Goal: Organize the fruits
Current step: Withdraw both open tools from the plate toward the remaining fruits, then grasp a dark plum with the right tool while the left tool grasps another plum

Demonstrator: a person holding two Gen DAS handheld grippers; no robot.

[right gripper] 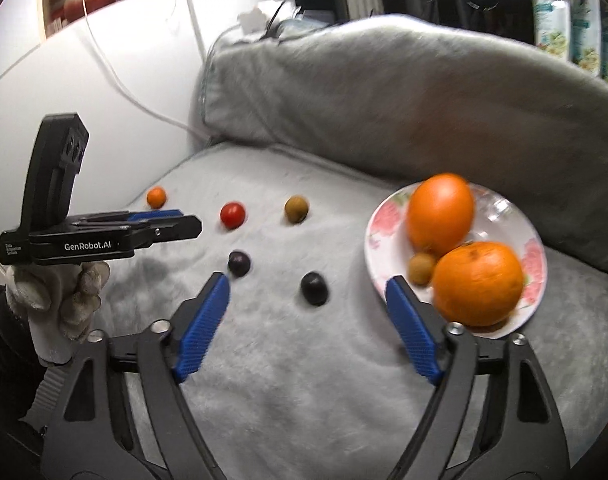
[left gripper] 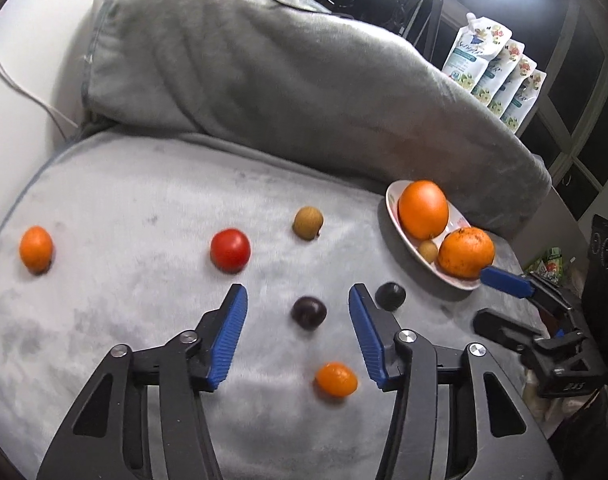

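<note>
in the left wrist view the left gripper [left gripper: 297, 300] sat low in the frame with its blue-padded jaws apart and nothing pressed between them. a dark plum [left gripper: 308, 312] lay on the grey blanket [left gripper: 123, 208] in the gap just ahead of the tips, touching neither pad. a second dark plum [left gripper: 390, 296] lay just to the right of the right-hand finger. a small orange fruit [left gripper: 336, 379] rested lower down, between the two fingers near their base. across the middle of the frame, well apart from each other, lay another small orange fruit [left gripper: 36, 249] at the far left, a red tomato [left gripper: 230, 250] and a brown round fruit [left gripper: 308, 222].

at the right of that view a white plate [left gripper: 396, 196] stood against a grey cushion [left gripper: 283, 80], carrying a large smooth orange [left gripper: 423, 209], a rougher orange [left gripper: 466, 252] and a small brown fruit [left gripper: 428, 251] tucked between them. the right gripper [left gripper: 500, 292] reached in from the right edge, one blue fingertip just beside the plate's near rim.

in the right wrist view the right gripper's jaws stood wide apart and empty, one plum on the blanket between them, the right-hand pad overlapping the flowered rim of the plate. at the left of this frame a gloved hand [right gripper: 63, 296] held the left gripper side-on.
</note>
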